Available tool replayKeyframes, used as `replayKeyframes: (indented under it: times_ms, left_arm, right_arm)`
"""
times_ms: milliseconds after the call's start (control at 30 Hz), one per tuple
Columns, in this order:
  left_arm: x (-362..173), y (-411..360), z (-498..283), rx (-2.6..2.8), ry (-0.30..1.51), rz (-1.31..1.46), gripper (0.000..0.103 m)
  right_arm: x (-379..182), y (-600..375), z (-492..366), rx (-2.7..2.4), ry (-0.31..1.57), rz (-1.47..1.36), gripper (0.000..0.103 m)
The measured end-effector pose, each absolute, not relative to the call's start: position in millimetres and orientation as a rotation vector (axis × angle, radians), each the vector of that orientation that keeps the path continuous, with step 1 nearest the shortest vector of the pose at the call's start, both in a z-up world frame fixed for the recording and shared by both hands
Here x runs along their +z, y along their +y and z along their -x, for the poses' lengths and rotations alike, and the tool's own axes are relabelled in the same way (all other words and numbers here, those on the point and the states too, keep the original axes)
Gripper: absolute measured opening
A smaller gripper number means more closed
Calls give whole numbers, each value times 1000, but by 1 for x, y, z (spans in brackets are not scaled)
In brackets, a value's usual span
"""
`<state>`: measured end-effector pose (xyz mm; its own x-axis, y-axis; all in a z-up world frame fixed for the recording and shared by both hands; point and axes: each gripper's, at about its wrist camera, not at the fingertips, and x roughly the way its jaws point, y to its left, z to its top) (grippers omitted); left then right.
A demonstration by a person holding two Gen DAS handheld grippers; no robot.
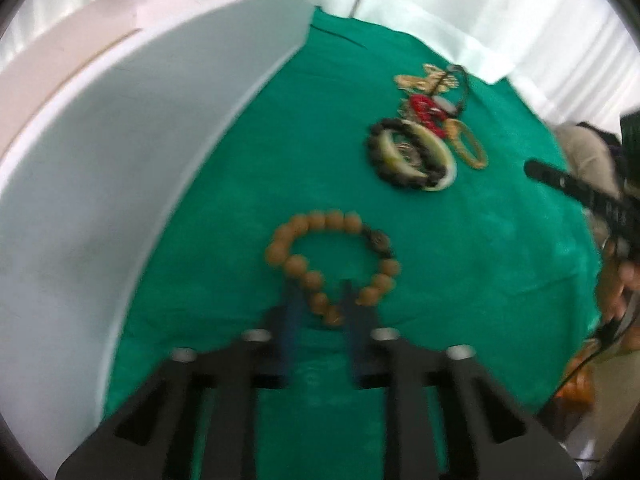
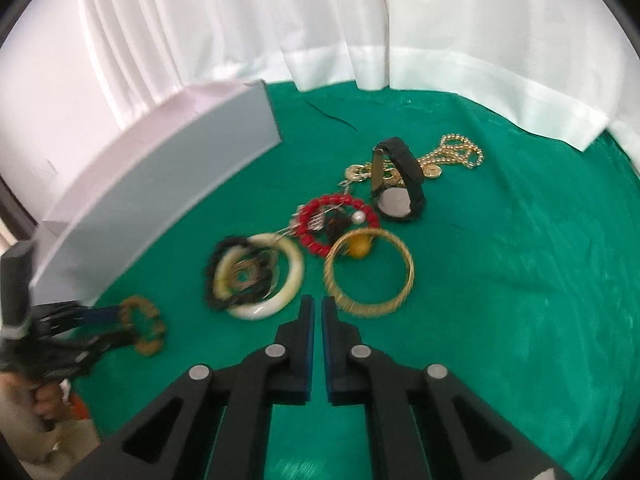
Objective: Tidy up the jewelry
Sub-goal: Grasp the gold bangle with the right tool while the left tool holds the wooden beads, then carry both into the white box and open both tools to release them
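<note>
A tan wooden bead bracelet [image 1: 328,256] lies on the green cloth [image 1: 460,264] beside a white box [image 1: 140,140]. My left gripper [image 1: 320,300] is shut on its nearest beads; the right wrist view shows the same grip, left gripper [image 2: 128,326] on bracelet [image 2: 146,322]. My right gripper [image 2: 318,304] is shut with nothing in it. It hovers over the cloth just short of a pale jade bangle [image 2: 294,276] and a gold wire bangle [image 2: 406,272].
Behind the bangles lie a black bead bracelet [image 2: 212,276], a red bead bracelet [image 2: 312,216], a black-strapped watch [image 2: 404,184] and a gold bead necklace [image 2: 460,152]. White curtains [image 2: 320,20] hang at the back. A person's hand [image 1: 616,288] holds the other tool at the right edge.
</note>
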<state>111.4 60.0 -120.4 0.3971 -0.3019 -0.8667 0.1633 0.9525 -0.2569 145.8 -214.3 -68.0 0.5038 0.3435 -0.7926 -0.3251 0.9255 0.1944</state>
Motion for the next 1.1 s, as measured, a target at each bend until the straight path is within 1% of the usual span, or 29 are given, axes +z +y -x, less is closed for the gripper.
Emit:
replayKeyframes:
  times_ms: [200,333,500,567,667,700,733,767,800,1000,1033,1067,1100]
  left_arm:
    - [-114,57,-103,-330,1106,143,9]
    - [-101,62,-93,-342,1082,152,9]
    - [-72,66,-85,-369,1023,189,9]
    - [-61,65,-86,-375,993,192,9]
    - [-51,63,-87,-379,969,187,9]
    - [-51,63,-89,-376,968,187,9]
    - [-51,63,-90,-371,969,189,9]
    - [-51,63,-91,-367,971,194,9]
    - [-52,63,-92,-364,971,199,9]
    - [-53,61,-97,-359,973,200,9]
    - [-52,62,-97,-361,975,201,9]
    - [-52,61,-99,-363,977,206,9]
    - [-52,61,-99,-364,978,209,9]
  right_arm:
    - [-48,-211,-94,450,909,-62,4]
    - [-37,-210,-78,467,880,-95,4]
    - [-30,-213,-77,498,879,-128,4]
    - [-28,-215,-81,474,870,-82,4]
    - [-43,-212,-104,455,926,-5,5]
    - [-51,-210,-114,442,938,21,7]
    - [-60,-208,-128,427,952,42,17]
    - [-69,-207,-142,403,959,62,24]
    - [-76,-206,-152,393,965,69,34]
    - [-109,-188,-206,371,1027,151,34]
    - [-115,-185,-212,374,1044,155,33]
    - [-121,-182,-217,393,1064,159,31]
    - [-125,-179,-218,406,1078,175,20]
